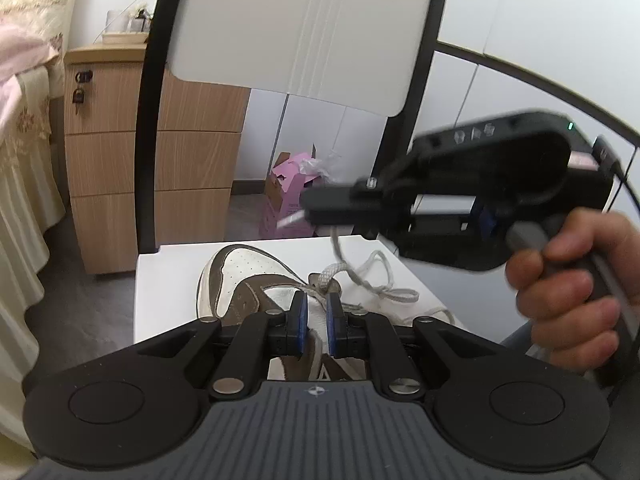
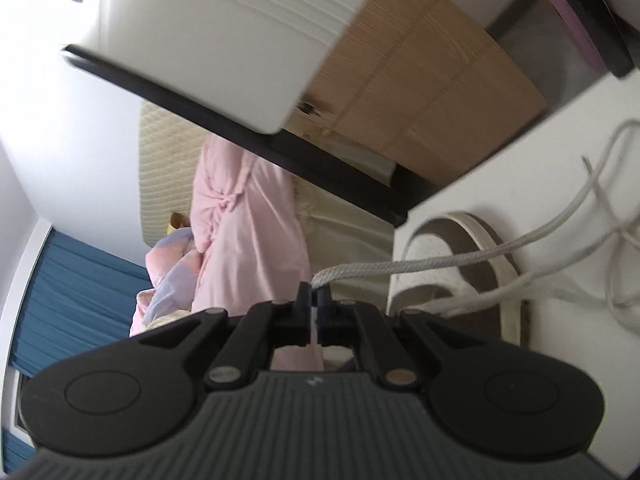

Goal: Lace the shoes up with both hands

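Chair seat [image 1: 168,280]: white, carries the work.
Shoe [image 1: 240,280]: brown-and-white, flat on the seat, toe toward 11 o'clock.
Right gripper [image 2: 316,300]: pinched fully closed on the lace [image 2: 400,268], drawing it taut, likely to pull slack through.
Left gripper [image 1: 316,312]: pads narrowly parted astride the shoe's white tongue and crossing lace; whether they press it, I cannot tell.
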A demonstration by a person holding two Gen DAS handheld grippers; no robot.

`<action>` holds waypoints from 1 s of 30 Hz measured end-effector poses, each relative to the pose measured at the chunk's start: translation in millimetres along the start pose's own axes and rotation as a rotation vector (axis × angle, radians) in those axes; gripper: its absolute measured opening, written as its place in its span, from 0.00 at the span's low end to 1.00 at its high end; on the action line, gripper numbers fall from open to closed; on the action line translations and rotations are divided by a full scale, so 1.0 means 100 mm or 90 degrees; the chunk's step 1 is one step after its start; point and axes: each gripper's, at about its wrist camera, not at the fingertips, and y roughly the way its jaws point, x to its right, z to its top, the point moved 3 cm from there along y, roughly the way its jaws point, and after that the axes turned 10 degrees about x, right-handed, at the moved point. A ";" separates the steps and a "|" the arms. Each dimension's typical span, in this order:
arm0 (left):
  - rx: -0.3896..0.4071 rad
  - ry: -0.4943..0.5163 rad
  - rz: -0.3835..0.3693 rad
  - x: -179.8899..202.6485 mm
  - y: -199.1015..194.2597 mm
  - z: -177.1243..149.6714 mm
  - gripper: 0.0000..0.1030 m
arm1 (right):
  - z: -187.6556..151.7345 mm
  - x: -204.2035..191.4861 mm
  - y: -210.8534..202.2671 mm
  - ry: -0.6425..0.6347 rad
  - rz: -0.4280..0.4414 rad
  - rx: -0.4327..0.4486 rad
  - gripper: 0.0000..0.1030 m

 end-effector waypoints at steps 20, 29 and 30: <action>-0.026 0.033 0.047 0.03 0.17 -0.05 0.26 | 0.03 0.40 -0.24 -0.002 -0.136 -0.013 0.03; -0.039 0.211 0.028 0.23 0.28 -0.10 0.25 | 0.07 0.35 -0.23 -0.056 -0.151 -0.029 0.03; -0.046 0.236 0.023 0.26 0.30 -0.12 0.25 | 0.07 0.35 -0.23 -0.062 -0.156 -0.028 0.03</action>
